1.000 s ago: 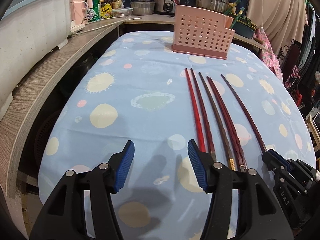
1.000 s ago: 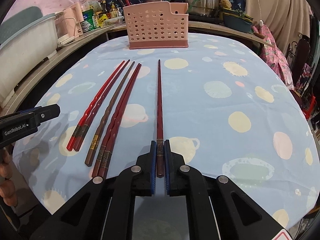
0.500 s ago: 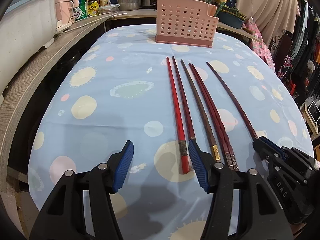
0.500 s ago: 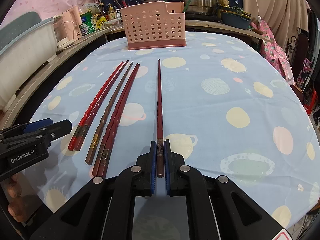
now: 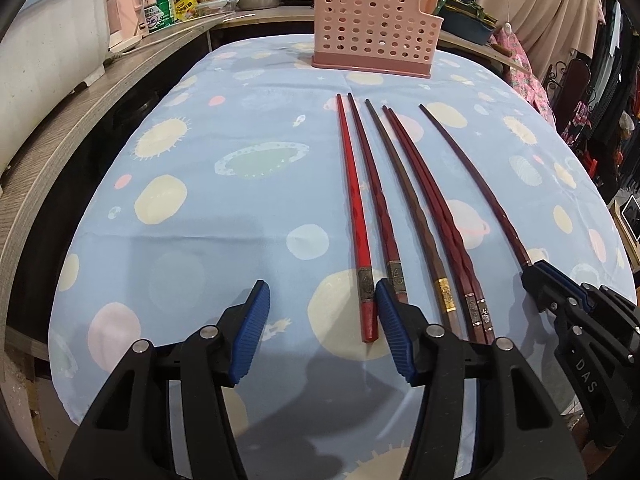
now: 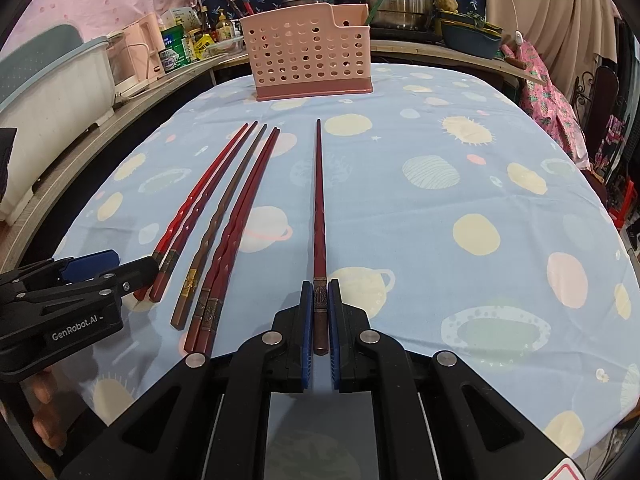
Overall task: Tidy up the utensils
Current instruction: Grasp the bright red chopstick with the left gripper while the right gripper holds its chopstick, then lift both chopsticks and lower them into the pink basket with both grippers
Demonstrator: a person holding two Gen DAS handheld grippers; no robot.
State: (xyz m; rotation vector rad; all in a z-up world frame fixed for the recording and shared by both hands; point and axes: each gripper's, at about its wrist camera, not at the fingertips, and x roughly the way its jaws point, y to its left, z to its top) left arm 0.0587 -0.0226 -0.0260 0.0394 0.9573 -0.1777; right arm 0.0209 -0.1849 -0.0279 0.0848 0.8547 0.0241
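Note:
Several red and brown chopsticks lie side by side on the blue patterned tablecloth (image 5: 224, 240), pointing at a pink perforated utensil holder (image 5: 372, 32) (image 6: 308, 56) at the far end. My left gripper (image 5: 320, 300) (image 6: 124, 266) hovers over their near ends with its jaws closing. The bright red chopstick (image 5: 354, 208) ends inside the gap, just beside the right pad, which does not press on it. My right gripper (image 6: 319, 288) (image 5: 536, 276) is shut on the near end of a separate dark red chopstick (image 6: 319, 200) (image 5: 472, 176), which still rests on the cloth.
A wooden counter (image 5: 80, 120) curves along the left with a white tub (image 5: 40, 40) on it. Bottles, pots and bowls crowd the shelf behind the holder. A person's fingers (image 6: 44, 400) hold the left gripper. The table's near edge is right below both grippers.
My left gripper has shifted right towards the chopsticks' near ends, so the bright red one now ends between its fingers, and the gap has narrowed slightly. The right gripper has kept still.

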